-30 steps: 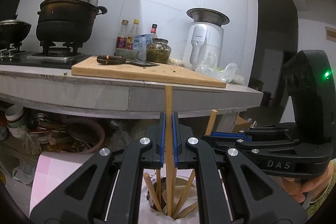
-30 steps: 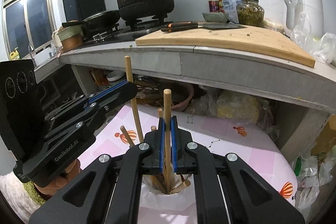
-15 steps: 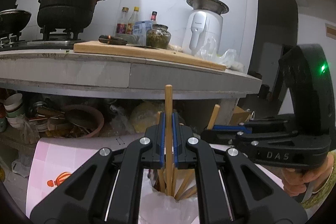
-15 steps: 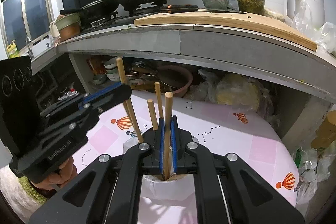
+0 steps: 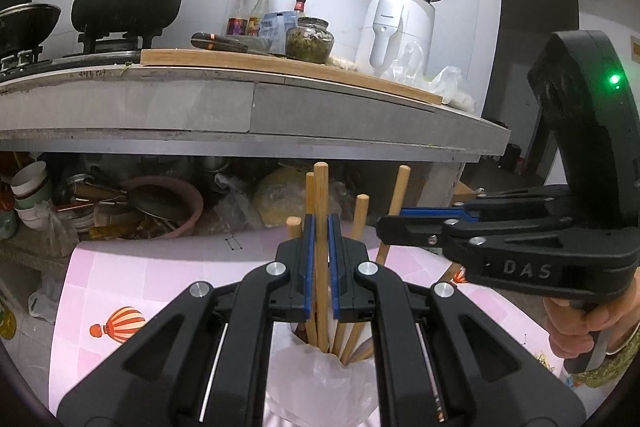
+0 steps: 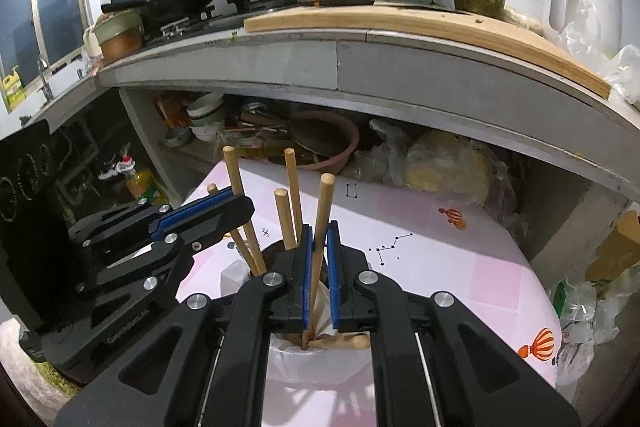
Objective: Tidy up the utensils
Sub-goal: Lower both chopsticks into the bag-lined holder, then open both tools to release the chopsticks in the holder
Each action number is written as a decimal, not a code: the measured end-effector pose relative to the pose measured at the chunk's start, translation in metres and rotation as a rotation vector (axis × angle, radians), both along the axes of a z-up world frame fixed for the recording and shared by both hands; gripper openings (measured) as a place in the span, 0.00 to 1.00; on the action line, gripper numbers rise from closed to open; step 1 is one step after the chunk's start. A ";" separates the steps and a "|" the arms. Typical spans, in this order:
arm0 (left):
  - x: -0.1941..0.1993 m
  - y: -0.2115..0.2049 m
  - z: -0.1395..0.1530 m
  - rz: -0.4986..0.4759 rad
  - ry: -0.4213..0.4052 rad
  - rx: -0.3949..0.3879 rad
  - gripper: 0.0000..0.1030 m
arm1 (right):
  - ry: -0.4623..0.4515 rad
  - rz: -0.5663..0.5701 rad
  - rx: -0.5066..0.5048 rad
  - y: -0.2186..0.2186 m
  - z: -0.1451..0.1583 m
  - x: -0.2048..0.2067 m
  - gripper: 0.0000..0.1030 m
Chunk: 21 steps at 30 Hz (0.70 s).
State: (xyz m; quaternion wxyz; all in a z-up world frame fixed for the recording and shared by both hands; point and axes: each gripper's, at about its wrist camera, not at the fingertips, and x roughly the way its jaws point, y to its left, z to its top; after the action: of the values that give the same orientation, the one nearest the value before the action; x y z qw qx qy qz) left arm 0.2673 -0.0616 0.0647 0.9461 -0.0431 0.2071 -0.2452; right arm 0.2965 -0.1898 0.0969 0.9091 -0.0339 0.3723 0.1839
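While both tools sit over white-lined round holder [image 5: 320,379] on pink patterned surface [image 5: 120,287]: left tool [image 5: 320,259] pads look slightly off upright wooden chopstick [image 5: 320,211], probably released, gap hard to judge. Right tool [image 6: 318,267] clenched on tilted wooden chopstick [image 6: 322,211], tip in holder. Risks: retreating tool snags neighbouring wooden sticks [image 6: 290,195], tips light holder; tilted stick levers out.
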 end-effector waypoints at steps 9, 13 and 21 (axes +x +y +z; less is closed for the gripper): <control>0.005 -0.002 -0.007 0.002 0.027 0.019 0.06 | 0.039 0.006 -0.024 0.005 -0.008 0.006 0.08; 0.004 0.001 -0.006 0.001 0.040 0.013 0.09 | 0.041 0.001 -0.012 0.003 -0.002 0.005 0.09; -0.011 0.007 0.002 0.005 0.027 0.002 0.31 | 0.018 -0.011 0.020 -0.003 0.010 -0.008 0.26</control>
State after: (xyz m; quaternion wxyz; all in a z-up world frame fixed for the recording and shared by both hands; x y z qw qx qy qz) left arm 0.2566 -0.0544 0.0665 0.9439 -0.0459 0.2201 -0.2419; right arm 0.2885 -0.1931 0.1069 0.9069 -0.0213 0.3788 0.1830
